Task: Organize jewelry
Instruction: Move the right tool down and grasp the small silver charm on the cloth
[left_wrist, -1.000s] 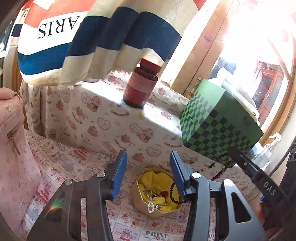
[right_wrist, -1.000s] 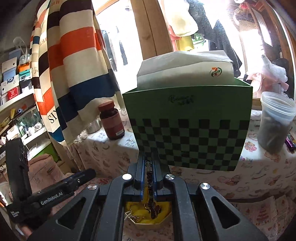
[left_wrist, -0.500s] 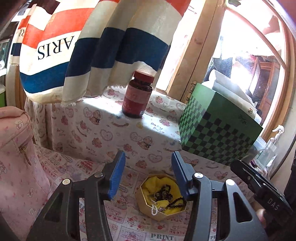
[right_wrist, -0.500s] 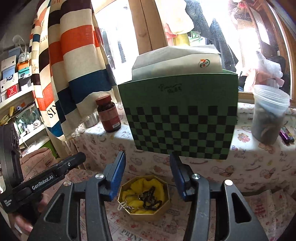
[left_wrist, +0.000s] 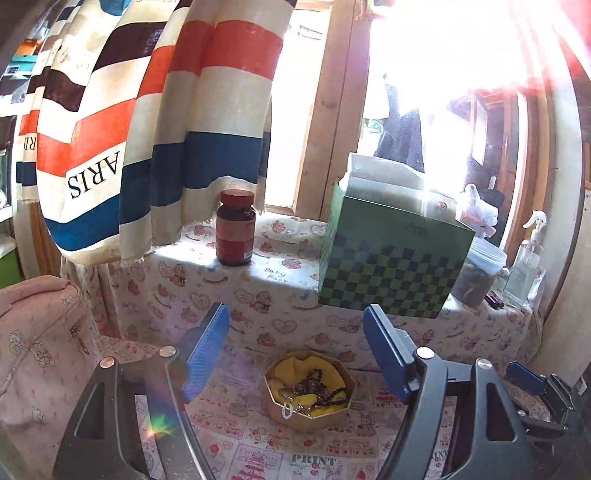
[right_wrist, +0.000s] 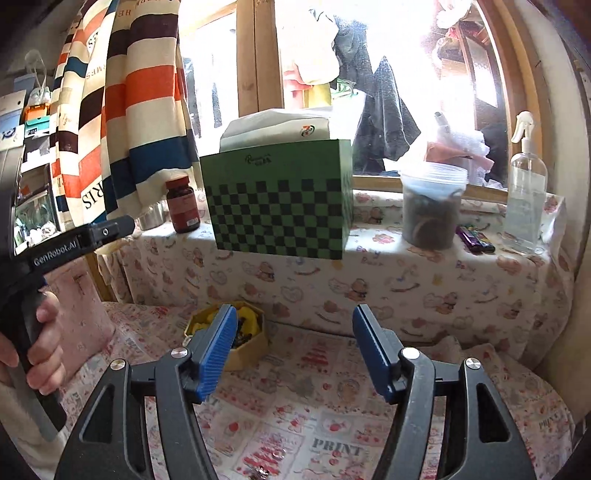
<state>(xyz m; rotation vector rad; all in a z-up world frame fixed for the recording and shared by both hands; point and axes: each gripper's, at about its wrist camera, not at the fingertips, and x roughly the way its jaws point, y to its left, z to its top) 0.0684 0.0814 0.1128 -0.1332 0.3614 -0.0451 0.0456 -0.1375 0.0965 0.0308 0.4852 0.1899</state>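
Both grippers are off the work now, jaws apart and nothing in them. The left gripper has just been opening, its blue pads spread wide with only air between; looking through that gap, the box sits on the printed cloth, beyond the fingertips and clear of them. It is a small octagonal box with a tan wall and a yellow lining, and in it lie the dark beads, coiled in a loose heap with a few of them draped toward the right rim. Some silvery bits lie beside the beads, too small to name. A white loop hangs over the front wall. The right gripper has also just been opening, and between its pads there is nothing but cloth. From this side the box shows left of the gap, half hidden behind the left pad, so the gripper stands off to the box's right. At the left edge of the right view, a hand grips the handle of the left tool, whose black arm reaches in above. Behind it all runs a ledge draped in bear-print fabric, and on it stand a brown bottle with a red cap, a green checked carton, a clear tub and a spray bottle. A striped towel hangs down over the ledge's left end. A pink bag sits at the left.
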